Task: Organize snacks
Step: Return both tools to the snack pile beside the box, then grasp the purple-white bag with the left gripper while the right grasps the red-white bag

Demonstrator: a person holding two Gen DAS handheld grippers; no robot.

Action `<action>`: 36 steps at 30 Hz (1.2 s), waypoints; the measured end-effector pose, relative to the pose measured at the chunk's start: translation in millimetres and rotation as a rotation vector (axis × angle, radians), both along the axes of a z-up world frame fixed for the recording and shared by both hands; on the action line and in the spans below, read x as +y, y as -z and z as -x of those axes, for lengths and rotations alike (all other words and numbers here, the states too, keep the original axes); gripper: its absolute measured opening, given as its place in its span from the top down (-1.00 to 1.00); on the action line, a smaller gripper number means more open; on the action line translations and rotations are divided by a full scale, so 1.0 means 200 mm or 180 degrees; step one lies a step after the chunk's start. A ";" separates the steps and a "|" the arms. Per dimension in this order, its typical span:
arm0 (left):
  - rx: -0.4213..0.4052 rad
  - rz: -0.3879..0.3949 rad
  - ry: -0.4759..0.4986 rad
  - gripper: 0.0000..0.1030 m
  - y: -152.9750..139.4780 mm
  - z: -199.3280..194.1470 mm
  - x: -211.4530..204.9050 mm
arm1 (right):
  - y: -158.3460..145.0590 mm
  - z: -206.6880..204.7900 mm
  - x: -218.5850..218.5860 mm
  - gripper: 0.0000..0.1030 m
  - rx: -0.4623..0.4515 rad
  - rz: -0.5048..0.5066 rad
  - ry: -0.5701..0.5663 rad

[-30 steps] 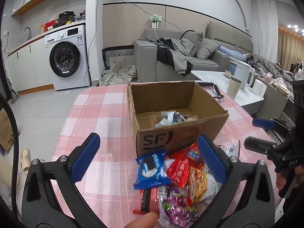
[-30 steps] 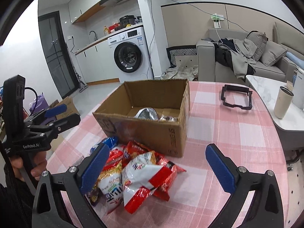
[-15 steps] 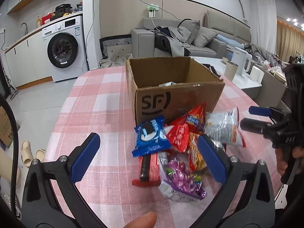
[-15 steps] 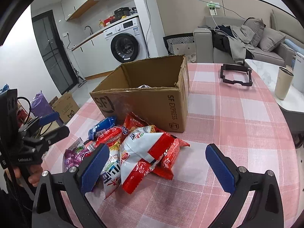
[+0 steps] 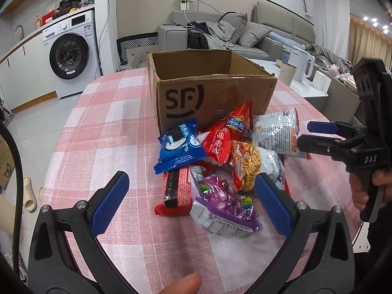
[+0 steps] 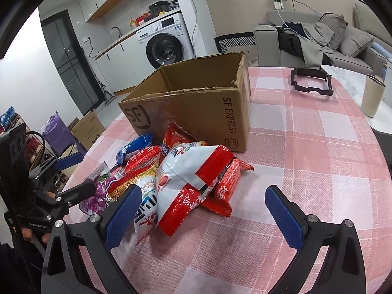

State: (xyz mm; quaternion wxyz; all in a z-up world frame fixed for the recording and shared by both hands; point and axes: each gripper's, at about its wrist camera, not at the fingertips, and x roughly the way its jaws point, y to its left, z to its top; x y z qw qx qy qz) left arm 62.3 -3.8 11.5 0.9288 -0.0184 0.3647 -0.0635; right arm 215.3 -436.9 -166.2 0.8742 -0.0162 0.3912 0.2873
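Observation:
A pile of snack packets lies on the pink checked tablecloth (image 5: 103, 137) in front of an open cardboard box (image 5: 210, 98). In the left wrist view I see a blue cookie packet (image 5: 180, 147), a purple packet (image 5: 220, 203) and red packets (image 5: 218, 142). My left gripper (image 5: 193, 203) is open just above the purple packet. My right gripper (image 6: 203, 213) is open, low over the table, with a large red and white bag (image 6: 188, 178) between its fingers. The box (image 6: 196, 105) stands behind the pile.
A black plastic frame (image 6: 311, 83) lies on the far side of the table. A beige cup (image 6: 372, 95) stands on a white side table to the right. A washing machine (image 5: 71, 54) and a sofa (image 5: 220, 34) are behind.
Both grippers have come down and closer to the snack pile. The inside of the box has dropped out of sight. Both stay open.

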 end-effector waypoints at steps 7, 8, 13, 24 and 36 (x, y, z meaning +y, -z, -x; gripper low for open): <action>0.0088 0.0052 0.0071 -0.97 0.05 0.03 0.00 | 0.02 -0.01 0.04 -0.98 0.0032 -0.0029 -0.0076; 0.0094 0.0066 0.0085 -0.97 0.06 0.03 0.01 | 0.02 -0.02 0.04 -0.98 0.0037 -0.0040 -0.0078; 0.0170 0.0136 0.0199 -0.97 0.09 0.03 0.01 | 0.03 -0.04 0.07 -0.95 0.0042 -0.0065 -0.0084; 0.0194 0.0247 0.0535 -0.41 0.09 0.06 -0.05 | 0.06 -0.06 0.11 -0.77 0.0072 -0.0071 -0.0136; 0.0266 0.0270 0.0548 -0.03 0.14 0.03 -0.07 | 0.08 -0.08 0.12 -0.60 0.0125 -0.0101 -0.0159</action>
